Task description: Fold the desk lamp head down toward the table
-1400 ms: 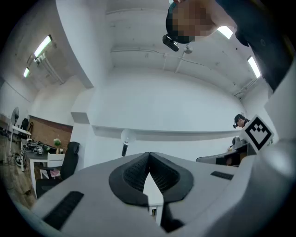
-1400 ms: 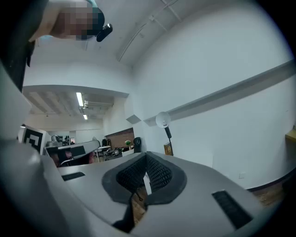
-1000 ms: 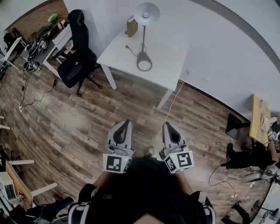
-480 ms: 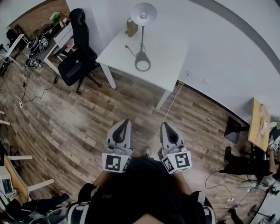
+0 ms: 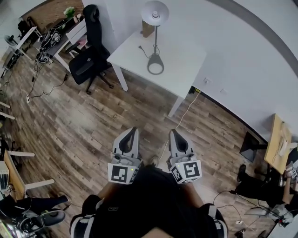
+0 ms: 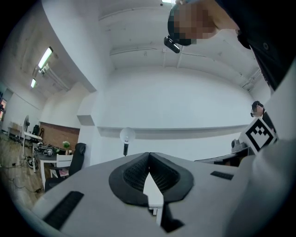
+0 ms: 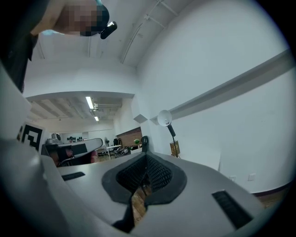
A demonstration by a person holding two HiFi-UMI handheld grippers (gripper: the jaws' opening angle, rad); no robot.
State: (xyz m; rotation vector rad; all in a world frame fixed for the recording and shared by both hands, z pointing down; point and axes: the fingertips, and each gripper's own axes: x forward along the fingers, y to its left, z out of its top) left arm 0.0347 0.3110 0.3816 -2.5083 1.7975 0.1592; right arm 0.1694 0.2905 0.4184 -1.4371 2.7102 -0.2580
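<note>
The table (image 5: 186, 65) stands by the wall, well apart from the person. On it the lamp (image 5: 155, 46) is upright, its head (image 5: 155, 11) raised. The left gripper (image 5: 132, 132) and right gripper (image 5: 173, 134) are closed and empty. This seems the approach; next, come near and open one gripper.
</note>
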